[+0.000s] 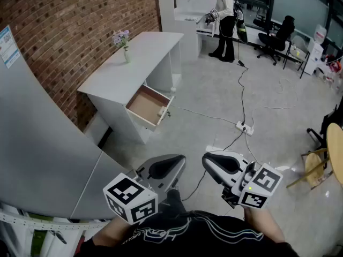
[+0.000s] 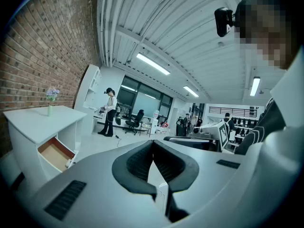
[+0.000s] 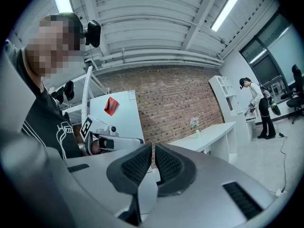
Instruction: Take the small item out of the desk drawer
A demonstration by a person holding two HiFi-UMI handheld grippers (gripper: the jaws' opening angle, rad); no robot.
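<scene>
**Drawer standing open, both claws clenched and empty**

I am looking at the drawer, which is hanging pulled out from the front of the white worktop, well apart from me across the floor. Its inside is showing a flat tan, wood-like bottom between thin white walls. I cannot make out the small item from this far. I am seeing only a small pale piece at the drawer's front edge, and I cannot tell what it is.

The worktop is a smooth, boxy, matte slab. It is carrying a slim vase of lilac flowers and standing against a rough red brick wall. The floor is shining a glossy grey.

My left claw is sitting clenched, its ribbed black pads meeting at the tips with nothing between them. My right claw is squeezed down to a hairline slit and is also gripping nothing. Both are hovering close to my body.
</scene>
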